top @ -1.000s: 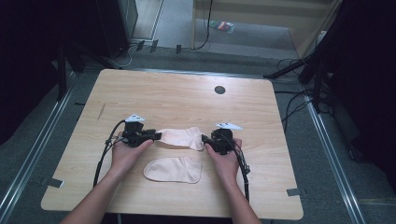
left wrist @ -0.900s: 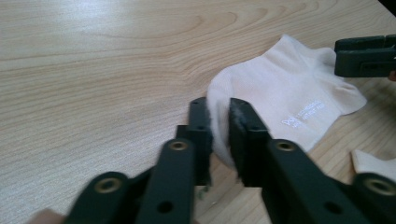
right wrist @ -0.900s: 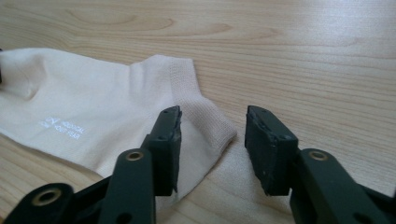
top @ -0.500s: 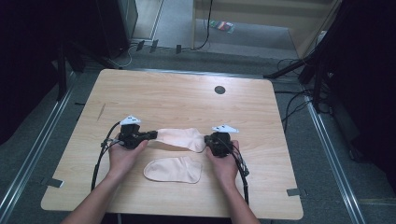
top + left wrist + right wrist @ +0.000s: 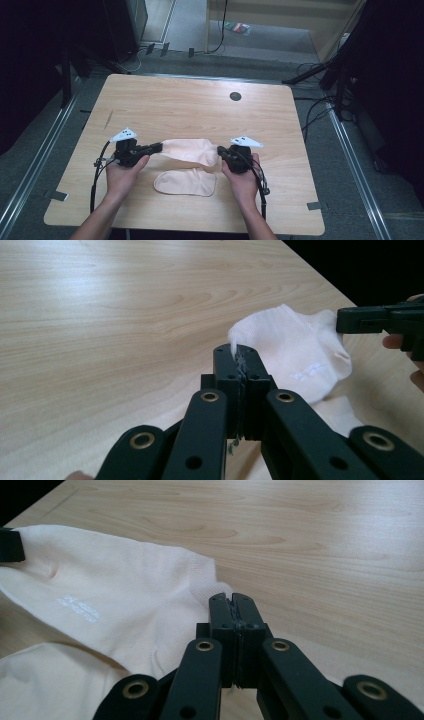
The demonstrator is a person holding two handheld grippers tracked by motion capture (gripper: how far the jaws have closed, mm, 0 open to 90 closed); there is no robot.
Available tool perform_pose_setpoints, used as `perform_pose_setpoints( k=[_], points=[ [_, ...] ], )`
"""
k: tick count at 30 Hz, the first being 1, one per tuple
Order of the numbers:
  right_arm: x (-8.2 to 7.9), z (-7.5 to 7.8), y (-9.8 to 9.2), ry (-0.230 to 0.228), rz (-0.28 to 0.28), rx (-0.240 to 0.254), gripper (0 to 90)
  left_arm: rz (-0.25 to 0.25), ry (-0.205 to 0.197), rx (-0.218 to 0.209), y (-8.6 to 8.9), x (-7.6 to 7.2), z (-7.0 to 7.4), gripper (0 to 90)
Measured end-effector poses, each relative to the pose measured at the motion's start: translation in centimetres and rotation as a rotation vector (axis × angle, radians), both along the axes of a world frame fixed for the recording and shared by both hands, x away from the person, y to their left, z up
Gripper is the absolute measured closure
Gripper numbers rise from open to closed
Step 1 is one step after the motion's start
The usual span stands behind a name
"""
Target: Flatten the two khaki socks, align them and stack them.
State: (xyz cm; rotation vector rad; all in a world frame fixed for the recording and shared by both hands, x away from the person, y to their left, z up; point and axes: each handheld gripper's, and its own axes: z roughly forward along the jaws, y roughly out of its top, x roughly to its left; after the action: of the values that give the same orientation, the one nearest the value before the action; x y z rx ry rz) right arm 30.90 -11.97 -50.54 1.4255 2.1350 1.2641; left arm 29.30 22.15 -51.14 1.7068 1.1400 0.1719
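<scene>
Cream sock (image 5: 189, 150) hangs stretched betw. both grippers near the table's (image 5: 200, 100) front edge; left gripper (image 5: 159, 147) & right gripper (image 5: 220, 150) each clamped tight on one end. Second sock (image 5: 185, 183) lies flat just below.

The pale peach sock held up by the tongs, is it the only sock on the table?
No, a second pale peach sock lies flat on the light wooden table, just in front of the held pale peach sock.

Black grippers (image 5: 159, 147) with brass rivets, grey three-cornered plates, trailing black cables.
</scene>
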Motion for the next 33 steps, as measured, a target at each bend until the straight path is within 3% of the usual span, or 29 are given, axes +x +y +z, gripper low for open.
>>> perform_pose_setpoints(
  k=[8,13,17,21,27,31,33],
  points=[
    [-2.8,0.0,-0.6,0.004,0.026,0.036,89.8,-0.030,-0.012,0.008,0.3,-2.9,0.4,90.0],
    [-4.3,0.3,-0.9,0.001,0.044,0.027,89.8,-0.057,-0.006,0.025,0.1,-4.6,0.2,90.0],
    [-5.4,0.1,-1.1,0.000,0.060,0.021,89.8,-0.051,0.022,0.032,0.1,-5.7,-0.7,90.0],
    [-6.1,-0.8,-0.8,-0.021,0.076,-0.023,89.8,-0.055,0.069,0.038,-0.2,-6.5,-2.1,90.0],
    [-6.0,-2.1,-0.5,0.001,0.084,-0.032,89.8,-0.053,0.060,0.128,-0.9,-6.9,-2.7,90.0],
    [-6.4,-2.8,-0.4,0.040,0.097,-0.033,89.7,-0.069,0.082,0.185,-1.3,-6.9,-3.5,90.0],
    [-6.6,-2.8,-0.5,0.053,0.096,-0.036,89.7,-0.074,0.083,0.184,-1.4,-6.8,-3.5,90.0]
  ],
)
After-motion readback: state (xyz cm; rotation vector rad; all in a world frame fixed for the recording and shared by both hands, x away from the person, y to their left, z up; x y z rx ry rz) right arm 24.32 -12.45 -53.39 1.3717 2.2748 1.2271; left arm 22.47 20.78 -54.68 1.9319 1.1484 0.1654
